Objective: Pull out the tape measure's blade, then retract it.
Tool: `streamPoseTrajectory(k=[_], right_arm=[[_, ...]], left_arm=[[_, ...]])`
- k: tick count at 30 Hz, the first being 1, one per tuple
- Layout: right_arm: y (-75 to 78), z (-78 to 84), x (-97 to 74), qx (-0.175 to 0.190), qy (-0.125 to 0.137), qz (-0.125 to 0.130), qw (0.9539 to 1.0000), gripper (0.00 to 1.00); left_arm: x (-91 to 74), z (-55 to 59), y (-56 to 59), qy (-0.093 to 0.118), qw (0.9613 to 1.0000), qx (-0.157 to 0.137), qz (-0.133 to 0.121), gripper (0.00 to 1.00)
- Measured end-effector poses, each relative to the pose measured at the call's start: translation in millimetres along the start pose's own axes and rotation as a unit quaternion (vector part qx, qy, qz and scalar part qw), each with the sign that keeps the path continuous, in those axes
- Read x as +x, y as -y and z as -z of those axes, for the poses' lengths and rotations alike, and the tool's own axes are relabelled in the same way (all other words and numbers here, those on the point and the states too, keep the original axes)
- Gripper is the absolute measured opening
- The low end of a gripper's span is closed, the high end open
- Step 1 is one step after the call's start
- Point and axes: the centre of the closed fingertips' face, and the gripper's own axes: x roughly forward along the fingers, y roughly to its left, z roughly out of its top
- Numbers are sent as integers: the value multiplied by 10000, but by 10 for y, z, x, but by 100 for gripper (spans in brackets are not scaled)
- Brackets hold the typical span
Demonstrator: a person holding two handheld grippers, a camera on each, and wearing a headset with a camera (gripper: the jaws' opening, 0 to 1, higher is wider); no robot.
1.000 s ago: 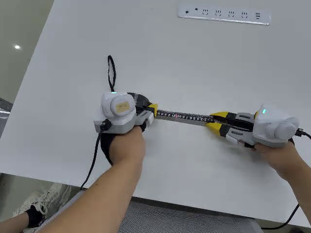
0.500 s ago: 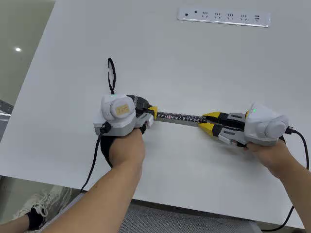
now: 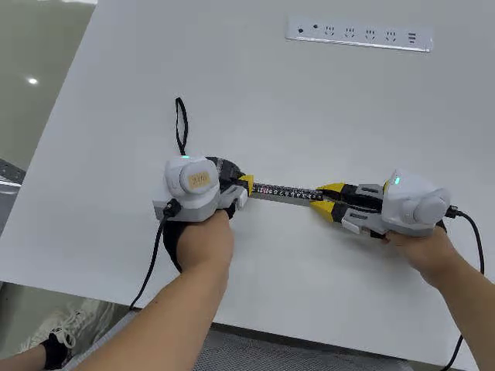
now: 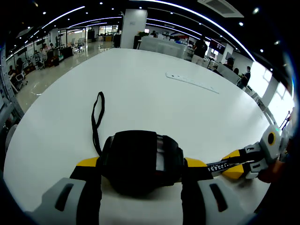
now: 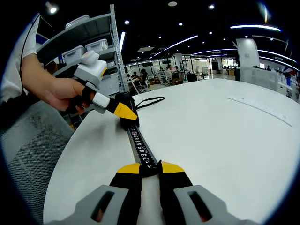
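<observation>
Holding a black round tape-measure case (image 4: 140, 159) and its narrow numbered steel blade (image 3: 282, 190) stretched across a white tabletop (image 3: 325, 108).

At left, clamping the case from both sides with the yellow-tipped left gripper (image 4: 141, 163), jaws clenched on it, probably to anchor it low at the table against the pull, with the thin black looped wrist strap (image 3: 180, 124) trailing loose behind. Through the middle, running the blade straight and close to the surface, likely to avoid a kink. At right, pinching the blade's far end with the right gripper (image 5: 150, 169), jaws closed tight on it, apparently to govern its travel. Cannot see the end hook, buried between those jaws, nor any lock button. Cannot tell whether the case rests on the table or just above it.
</observation>
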Motion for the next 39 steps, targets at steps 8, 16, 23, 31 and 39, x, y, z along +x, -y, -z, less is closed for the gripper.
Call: streamPoseTrajectory(k=[8, 16, 23, 31, 39], right_arm=[[-35, -44, 96, -10, 0, -54, 10000, 13], [-75, -77, 199, -5, 3, -121, 9999, 13], [-92, -109, 260, -37, 7, -177, 9998, 13], [-98, -136, 295, -48, 38, -218, 9997, 13], [-107, -144, 316, -29, 53, -296, 9995, 12]], left_arm=[[4, 1, -2, 0, 10000, -6, -3, 67], [11, 4, -7, -8, 10000, -12, 0, 67], [7, 3, -5, -8, 10000, -14, -8, 67], [2, 2, -1, -6, 10000, -32, -6, 67], [-1, 0, -1, -16, 10000, -35, -19, 67]])
